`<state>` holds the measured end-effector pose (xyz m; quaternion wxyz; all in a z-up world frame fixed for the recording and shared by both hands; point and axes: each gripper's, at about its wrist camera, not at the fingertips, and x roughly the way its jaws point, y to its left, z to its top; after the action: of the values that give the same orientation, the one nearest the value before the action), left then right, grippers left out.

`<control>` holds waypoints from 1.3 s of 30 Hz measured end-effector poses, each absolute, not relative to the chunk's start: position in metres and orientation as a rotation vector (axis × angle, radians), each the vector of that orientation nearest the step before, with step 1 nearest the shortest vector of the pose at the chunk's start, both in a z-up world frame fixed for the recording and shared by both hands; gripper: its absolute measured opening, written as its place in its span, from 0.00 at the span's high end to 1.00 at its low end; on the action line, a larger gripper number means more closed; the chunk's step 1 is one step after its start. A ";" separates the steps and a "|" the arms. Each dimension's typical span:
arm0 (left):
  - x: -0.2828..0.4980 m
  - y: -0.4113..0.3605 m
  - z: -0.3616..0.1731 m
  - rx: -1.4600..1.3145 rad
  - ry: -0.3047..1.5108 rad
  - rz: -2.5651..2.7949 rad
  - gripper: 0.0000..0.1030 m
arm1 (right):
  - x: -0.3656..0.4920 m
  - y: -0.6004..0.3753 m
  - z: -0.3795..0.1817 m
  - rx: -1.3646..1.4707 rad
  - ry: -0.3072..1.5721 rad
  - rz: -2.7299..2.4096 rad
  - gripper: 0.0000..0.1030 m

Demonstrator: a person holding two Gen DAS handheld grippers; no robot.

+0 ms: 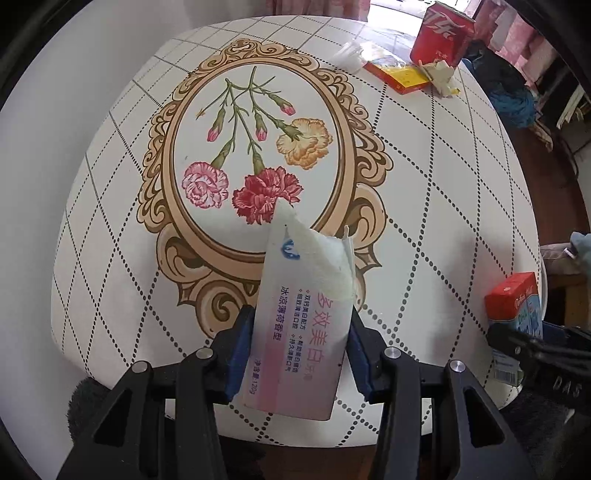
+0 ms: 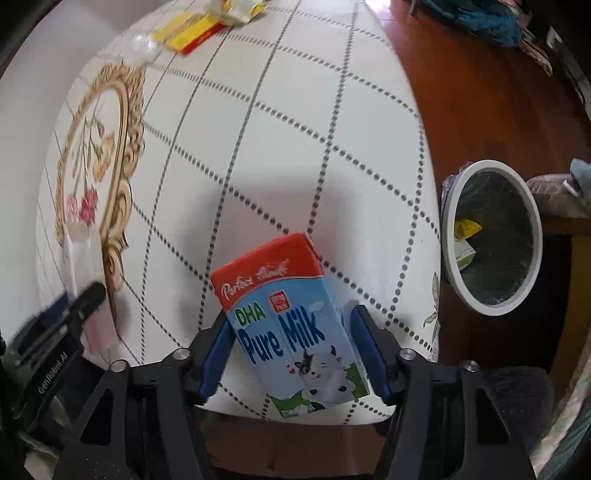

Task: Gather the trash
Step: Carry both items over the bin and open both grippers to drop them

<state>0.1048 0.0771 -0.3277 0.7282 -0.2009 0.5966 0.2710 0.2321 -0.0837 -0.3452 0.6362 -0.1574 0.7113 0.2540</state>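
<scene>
Your left gripper (image 1: 301, 347) is closed partway on a torn toothpaste box (image 1: 306, 317), blue pads pressed to both of its long sides; the ragged end of the box points out over the table (image 1: 424, 229). Your right gripper (image 2: 291, 350) is closed about as far on a milk carton (image 2: 291, 325), pads against its two sides, the red top tilted away from you and to the left. Both loads hang above the near edge of the table.

The table is white and round-cornered, crossed by a diamond grid of dotted lines, with a gold oval frame (image 1: 258, 158) around printed carnations on its left part. At the far side lie more scraps: a red can (image 1: 441, 35), a flat red and yellow packet (image 1: 400, 75) just in front of it, a crumpled white wrapper (image 1: 349, 55) to the left of the packet, and a crumpled paper (image 1: 443, 77) touching the packet's right end.

Right of the table the floor (image 2: 480, 110) is reddish-brown wood. On it, just beside the table's right edge, stands a bin (image 2: 493, 236) with a white rim and a dark liner; a yellow scrap (image 2: 467, 227) and another pale piece already lie inside. A blue-green heap of cloth (image 1: 513, 103) sits on the floor beyond the table's far right corner, and pink curtains (image 1: 317, 9) hang at the far wall.
</scene>
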 end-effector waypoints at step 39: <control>0.265 -0.101 -0.169 -0.326 1.043 0.098 0.58 | 0.312 -0.289 -0.166 -0.081 1.116 0.404 0.45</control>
<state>0.2649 -0.1012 -0.1686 0.8532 -0.1550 0.4959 0.0466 0.3121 -0.2892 -0.1659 0.8282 -0.0380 0.5258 0.1903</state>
